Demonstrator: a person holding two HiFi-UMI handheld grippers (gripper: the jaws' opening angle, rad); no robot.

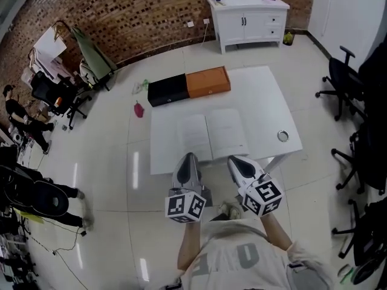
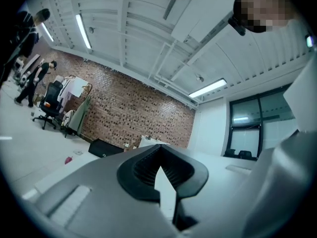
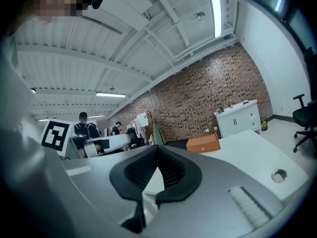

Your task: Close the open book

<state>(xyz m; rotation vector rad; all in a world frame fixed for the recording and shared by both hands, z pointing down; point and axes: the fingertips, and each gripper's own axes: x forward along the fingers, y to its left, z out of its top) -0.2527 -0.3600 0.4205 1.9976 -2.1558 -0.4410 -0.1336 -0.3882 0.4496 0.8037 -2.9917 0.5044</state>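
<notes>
- My left tool [image 1: 188, 159] and right tool [image 1: 236, 162] are both closed tight and hold nothing, at the near edge of the surface [image 1: 266, 95].
- The book [image 1: 213, 135] lies open just ahead; I judge closing not yet begun.

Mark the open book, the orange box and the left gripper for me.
open book [image 1: 225, 132]: head view, on its right-hand page.
orange box [image 1: 207, 81]: head view, on its top face.
left gripper [image 1: 189, 157]: head view, at the jaw tips.

Book [image 1: 213, 135] matt paper; table [image 1: 260, 95] smooth matt white; floor [image 1: 109, 156] glossy tile; wall [image 1: 139, 11] rough brick.
</notes>
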